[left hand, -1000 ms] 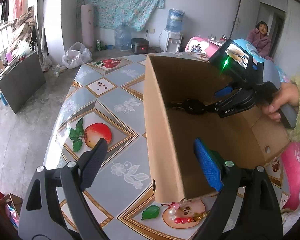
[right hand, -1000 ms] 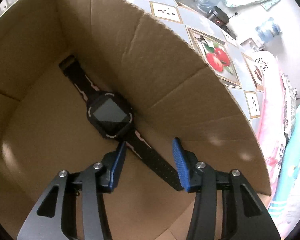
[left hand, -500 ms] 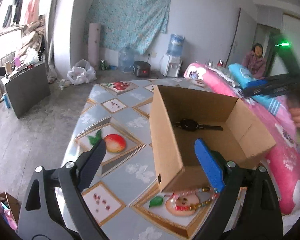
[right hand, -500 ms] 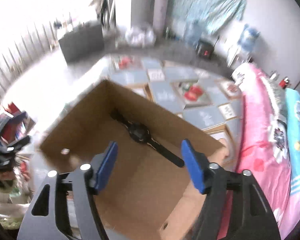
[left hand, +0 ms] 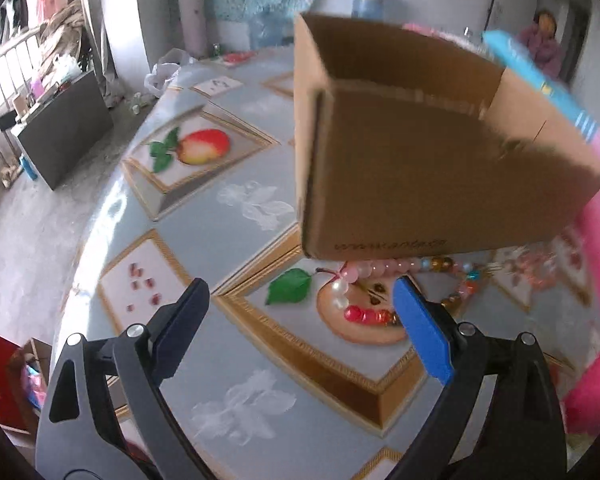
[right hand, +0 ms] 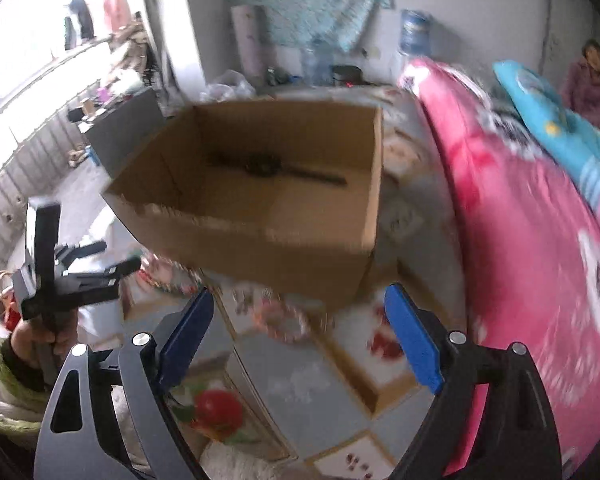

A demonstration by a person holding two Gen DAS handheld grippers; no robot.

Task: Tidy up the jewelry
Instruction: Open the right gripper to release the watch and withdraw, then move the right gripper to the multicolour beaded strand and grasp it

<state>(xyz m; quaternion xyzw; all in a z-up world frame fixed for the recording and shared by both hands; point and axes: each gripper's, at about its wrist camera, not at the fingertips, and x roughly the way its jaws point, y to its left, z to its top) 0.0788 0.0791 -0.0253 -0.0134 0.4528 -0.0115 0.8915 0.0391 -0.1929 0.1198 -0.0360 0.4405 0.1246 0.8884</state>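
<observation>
Left wrist view: the left gripper (left hand: 296, 312) hangs wide open over a beaded bracelet (left hand: 384, 280) beside the cardboard box (left hand: 420, 168). The right gripper (right hand: 296, 328), jaws just opened wide, holds nothing; a black watch (right hand: 268, 166) lies inside the box.

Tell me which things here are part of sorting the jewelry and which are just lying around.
Part of the job:
cardboard box
black watch in the box
bead bracelet on the table

Just lying around:
pink quilt
blue pillow
water jug
</observation>
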